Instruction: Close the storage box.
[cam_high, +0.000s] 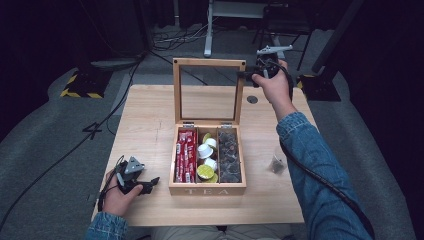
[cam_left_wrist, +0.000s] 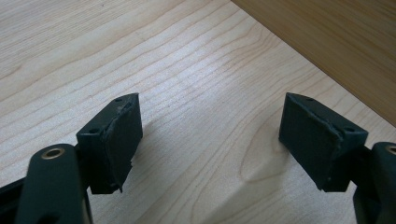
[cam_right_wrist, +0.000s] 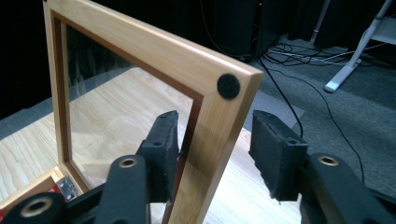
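I have my right gripper (cam_right_wrist: 212, 154) straddling the raised glass-paned bamboo lid (cam_high: 208, 62) of the wooden tea box (cam_high: 207, 189) at mid-table, pads not yet pinching, ready to swing it, while my left gripper (cam_high: 150, 184) rests gaping, empty, beside the box.

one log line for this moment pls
right gripper: fingers straddle lid frame, gap on one side | left gripper: open, over table | tea box: lid upright
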